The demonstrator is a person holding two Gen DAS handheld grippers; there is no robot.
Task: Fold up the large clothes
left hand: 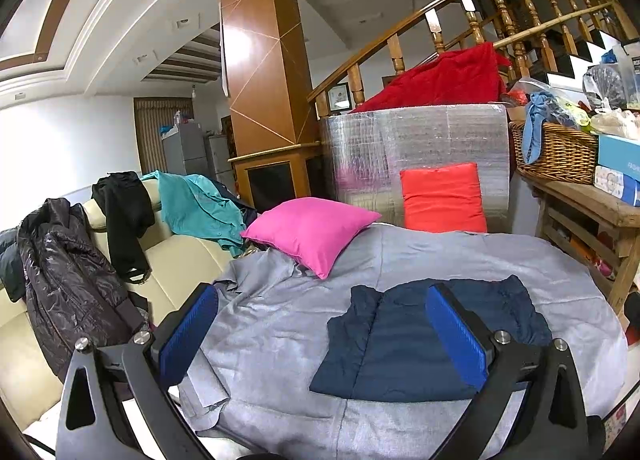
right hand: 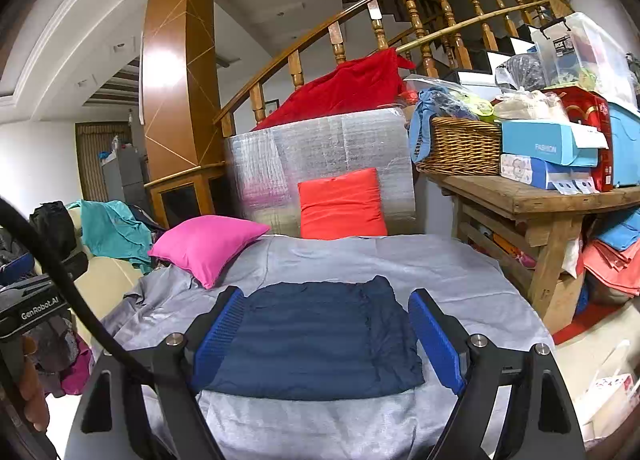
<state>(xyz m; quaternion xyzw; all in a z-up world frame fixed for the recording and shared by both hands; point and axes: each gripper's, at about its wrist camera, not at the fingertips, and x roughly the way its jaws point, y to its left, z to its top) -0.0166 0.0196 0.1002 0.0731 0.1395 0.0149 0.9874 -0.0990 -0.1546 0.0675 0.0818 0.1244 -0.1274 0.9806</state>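
**Folded navy garment on grey sheet, both grippers free**

Grippers first: the left gripper (left hand: pixel 324 334) and right gripper (right hand: pixel 326 334) both hover with jaws spread wide and nothing between the blue pads; neither touches cloth. Just beyond them the navy garment (right hand: pixel 316 344) lies folded into a rough rectangle near the front edge of the grey sheet (right hand: pixel 460 272), about midway between its side edges. In the left view a layer sticks out along the garment's left side, so the fold looks uneven there.

Risk, as I judge it: a pinch at that loose layer could drag the stack open, or catch the wrinkled sheet below and pull both.

Farther back, a pink pillow (left hand: pixel 312 232) sits at the sheet's far left corner and a red cushion (left hand: pixel 442 197) at its far edge. Beyond the right edge, a wicker basket (right hand: pixel 460 147) on the wooden table (right hand: pixel 532 195) holds blue cloth and bagged items, hard to identify.
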